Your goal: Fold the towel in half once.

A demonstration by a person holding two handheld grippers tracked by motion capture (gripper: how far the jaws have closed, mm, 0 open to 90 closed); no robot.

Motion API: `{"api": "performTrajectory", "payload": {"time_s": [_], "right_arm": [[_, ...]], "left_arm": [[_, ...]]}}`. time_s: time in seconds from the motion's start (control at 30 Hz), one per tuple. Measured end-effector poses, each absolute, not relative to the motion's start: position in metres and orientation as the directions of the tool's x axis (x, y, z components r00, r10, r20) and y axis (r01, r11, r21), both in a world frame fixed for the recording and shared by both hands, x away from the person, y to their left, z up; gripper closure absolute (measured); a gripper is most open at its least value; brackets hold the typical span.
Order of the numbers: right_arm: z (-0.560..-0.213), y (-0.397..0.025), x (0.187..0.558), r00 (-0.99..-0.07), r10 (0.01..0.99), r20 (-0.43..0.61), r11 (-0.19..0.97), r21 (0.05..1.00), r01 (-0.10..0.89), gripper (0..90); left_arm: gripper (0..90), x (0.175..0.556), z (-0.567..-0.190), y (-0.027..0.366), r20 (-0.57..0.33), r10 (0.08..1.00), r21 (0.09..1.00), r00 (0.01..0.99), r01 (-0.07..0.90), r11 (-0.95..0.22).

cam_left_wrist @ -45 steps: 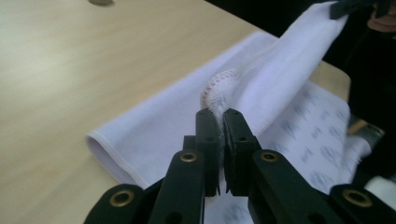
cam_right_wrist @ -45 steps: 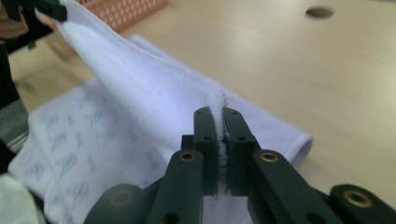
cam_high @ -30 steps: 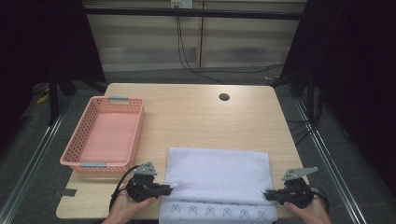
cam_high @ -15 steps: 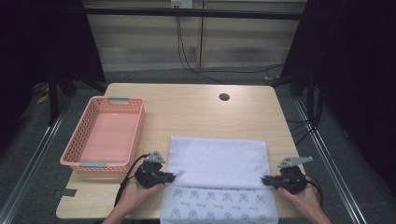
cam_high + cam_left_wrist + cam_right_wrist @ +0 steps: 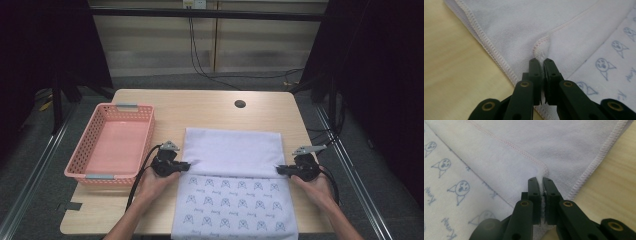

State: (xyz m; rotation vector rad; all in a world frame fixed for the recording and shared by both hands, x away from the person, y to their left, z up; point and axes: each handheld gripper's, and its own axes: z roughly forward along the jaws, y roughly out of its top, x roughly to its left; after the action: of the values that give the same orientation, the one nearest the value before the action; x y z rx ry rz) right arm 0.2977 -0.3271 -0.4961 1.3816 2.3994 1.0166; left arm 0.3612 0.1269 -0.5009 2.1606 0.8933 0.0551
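A white towel [image 5: 231, 155] with small blue printed figures on its near half lies on the wooden table [image 5: 210, 112], its far part folded over plain side up. My left gripper [image 5: 186, 166] is shut on the folded layer's left corner, and the pinched hem [image 5: 540, 47] bunches above its jaws [image 5: 540, 60]. At the towel's right edge my right gripper [image 5: 279, 170] is shut on the other corner, with cloth [image 5: 524, 142] squeezed between its jaws [image 5: 540, 180]. A hand holds each gripper.
A pink plastic basket [image 5: 85, 150] stands at the table's left, close to my left gripper. A round dark hole [image 5: 240, 104] sits near the far edge. The towel's near end hangs over the front edge. Dark stands and cables surround the table.
Both grippers have carried the towel's pinched edge away from the person, from near the front edge to mid-towel. More of the printed side now shows.
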Motion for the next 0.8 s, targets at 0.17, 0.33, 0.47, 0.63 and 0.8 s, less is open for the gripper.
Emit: {"api": "performTrajectory", "payload": {"time_s": [0.17,0.33,0.47,0.63,0.8], "right_arm": [[-0.497,-0.327,0.325,-0.524,0.837,0.159,0.313,0.646,0.696,86.1],[-0.5,-0.33,0.357,-0.502,0.849,0.165,0.283,0.66,0.696,86.1],[-0.501,-0.331,0.374,-0.482,0.859,0.171,0.259,0.667,0.698,86.1],[-0.505,-0.331,0.392,-0.441,0.877,0.188,0.205,0.684,0.7,86.2],[-0.505,-0.327,0.407,-0.411,0.896,0.169,0.193,0.685,0.703,86.1]], "left_arm": [[86.0,0.392,-0.5,0.122,-0.233,0.647,0.671,0.726,0.602,-0.434],[85.9,0.416,-0.502,0.119,-0.237,0.679,0.677,0.694,0.619,-0.397],[86.0,0.431,-0.501,0.118,-0.233,0.691,0.669,0.684,0.629,-0.397],[86.0,0.445,-0.502,0.118,-0.227,0.704,0.671,0.673,0.632,-0.388],[86.0,0.459,-0.504,0.117,-0.23,0.72,0.68,0.655,0.638,-0.362]]}}
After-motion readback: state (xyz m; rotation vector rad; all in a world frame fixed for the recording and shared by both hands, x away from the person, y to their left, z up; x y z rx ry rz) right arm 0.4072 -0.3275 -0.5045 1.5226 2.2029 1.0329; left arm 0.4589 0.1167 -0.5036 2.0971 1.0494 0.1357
